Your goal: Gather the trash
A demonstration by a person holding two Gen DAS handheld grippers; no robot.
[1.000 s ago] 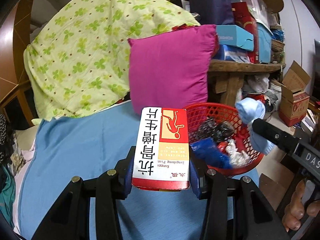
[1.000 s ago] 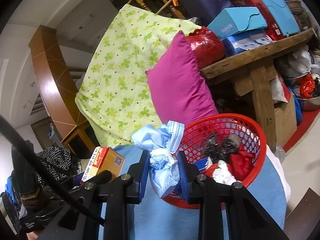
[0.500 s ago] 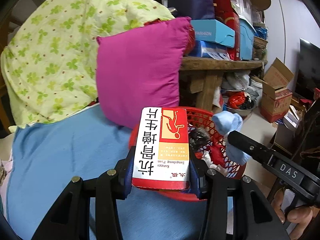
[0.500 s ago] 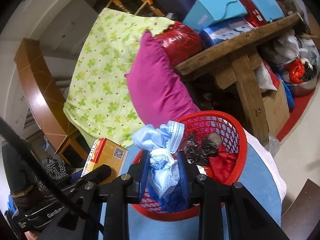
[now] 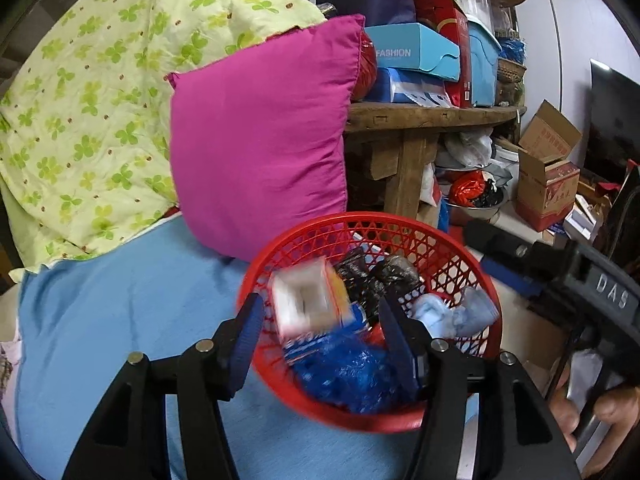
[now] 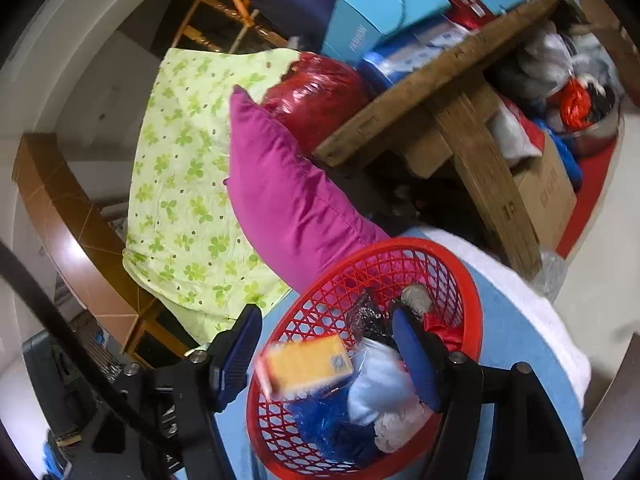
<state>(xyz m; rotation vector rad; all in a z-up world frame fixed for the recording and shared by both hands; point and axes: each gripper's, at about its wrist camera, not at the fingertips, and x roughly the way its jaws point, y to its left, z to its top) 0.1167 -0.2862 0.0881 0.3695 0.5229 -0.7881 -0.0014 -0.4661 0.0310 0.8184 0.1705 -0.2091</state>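
Both claws hang with jaws apart over the round red plastic mesh basket (image 5: pixel 476 276) on the blue-sheeted bed (image 5: pixel 120 300). A motion-blurred white-and-orange cardboard box (image 5: pixel 310 300) drops between the left claw (image 5: pixel 320 320) fingers, just ahead and below. The crumpled pale-blue cloth (image 6: pixel 380 388) lies in the basket between the right claw (image 6: pixel 328 356) fingers, near blue plastic wrap (image 5: pixel 344 372).

Basket (image 5: pixel 460 412) sits on the bed cover (image 5: pixel 120 320), in front of the pillow (image 5: pixel 260 140). Box (image 5: pixel 308 304) and crumpled cloth (image 5: pixel 452 316) lie inside it. Wooden table (image 5: pixel 420 120) stands behind.
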